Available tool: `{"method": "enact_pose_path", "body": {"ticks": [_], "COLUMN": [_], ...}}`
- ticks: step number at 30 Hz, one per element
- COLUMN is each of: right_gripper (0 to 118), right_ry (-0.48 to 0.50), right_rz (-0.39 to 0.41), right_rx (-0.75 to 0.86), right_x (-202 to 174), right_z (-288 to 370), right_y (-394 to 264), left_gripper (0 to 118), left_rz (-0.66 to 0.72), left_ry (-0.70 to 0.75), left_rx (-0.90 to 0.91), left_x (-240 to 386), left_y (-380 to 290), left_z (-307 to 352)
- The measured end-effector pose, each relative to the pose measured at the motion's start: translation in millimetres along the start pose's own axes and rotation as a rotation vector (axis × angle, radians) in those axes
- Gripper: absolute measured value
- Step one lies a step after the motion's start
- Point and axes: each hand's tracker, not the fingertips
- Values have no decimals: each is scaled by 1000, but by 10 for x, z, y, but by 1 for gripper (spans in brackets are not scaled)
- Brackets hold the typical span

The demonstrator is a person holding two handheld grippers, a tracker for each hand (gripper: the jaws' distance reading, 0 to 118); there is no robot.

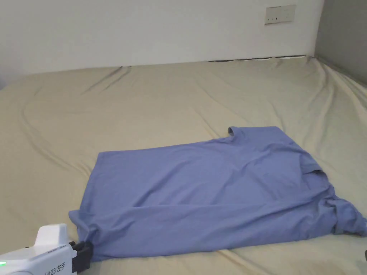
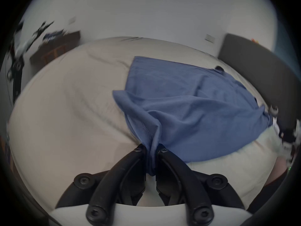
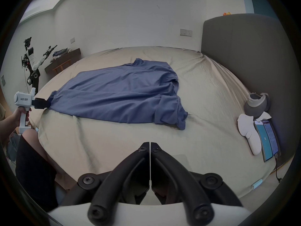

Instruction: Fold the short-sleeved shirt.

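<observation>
Near left, left claw (image 2: 150,149) clamped on blue cotton short-sleeved shirt (image 1: 215,193) hem corner over beige bed sheet (image 1: 172,100); right claw (image 3: 150,145) closed, empty; casing writing unreadable.

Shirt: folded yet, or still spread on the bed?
Partly folded: the shirt lies lengthwise doubled, near sleeve bunched; the left tongs grip its hem corner.

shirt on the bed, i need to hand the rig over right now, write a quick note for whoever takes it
Left hand-held gripper: shut on the hem corner of the shirt, at the near left edge of the bed.
Right hand-held gripper: shut, holding nothing, hovering over bare sheet short of the shirt.
Shirt: lies across the bed, hem to the left, collar at the far right, near sleeve bunched at the right.
Done: the near long side looks turned over onto the body; it is rumpled, not crisp.
Left: smooth the sleeve, finish the lengthwise folds, then fold it across.
</observation>
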Motion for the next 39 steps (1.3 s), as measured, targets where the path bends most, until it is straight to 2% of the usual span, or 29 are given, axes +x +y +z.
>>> {"method": "enact_pose_path", "body": {"ticks": [2,3,5,6,7,8,11,12,13,14,15,16,17,18,19,20,22,28,31,36,39], "right_gripper": [2,9,59,76,87,88,87,82,65,54,49,49,41,38,21,8,8,8,8,7,7], "right_ry": [-10,-29,-48,-33,-11,-7,-72,-77,-83,-88,-73,-66,-69,-62,-10,-7,-20,-43,-33,-17,12], "right_rz": [-1,-1,-7,-3,-1,3,5,-2,-31,-59,-64,-58,-34,-18,1,23,38,-9,22,75,60], "right_rx": [5,25,44,36,29,32,27,10,-2,1,-4,-45,-46,-41,-43,-25,-18,52,84,93,70], "right_x": [60,95,175,236,278,303,380,456,507,541,560,552,529,510,492,414,377,436,413,334,324], "right_z": [-34,-46,-82,-137,-199,-273,-561,-717,-809,-881,-913,-959,-971,-958,-950,-902,-870,-648,-431,-32,166], "right_y": [-3,6,38,84,120,152,249,244,234,237,251,266,278,280,281,297,310,327,366,372,251], "left_gripper": [8,8,8,8,8,7,8,8,7,8,8,8,8,7,8,8,8,8,7,8,8], "left_rz": [13,17,52,53,56,66,96,87,74,75,79,82,84,84,83,82,80,78,150,105,139], "left_ry": [2,-6,-15,-9,-9,-12,-25,-20,-9,-4,-6,-6,-7,-8,-7,-8,-9,-34,-68,-78,-121], "left_rx": [24,41,48,52,59,66,55,52,41,31,26,27,27,26,25,25,27,47,79,83,50], "left_x": [3,7,-49,-76,-114,-138,-83,-27,-3,11,20,25,31,45,29,33,51,-42,-113,-109,-154], "left_y": [14,19,50,54,61,58,26,5,-6,-11,-11,-9,-4,2,9,13,25,156,271,289,211], "left_z": [105,154,207,226,232,239,221,200,177,159,156,166,172,174,171,175,194,385,523,748,900]}}
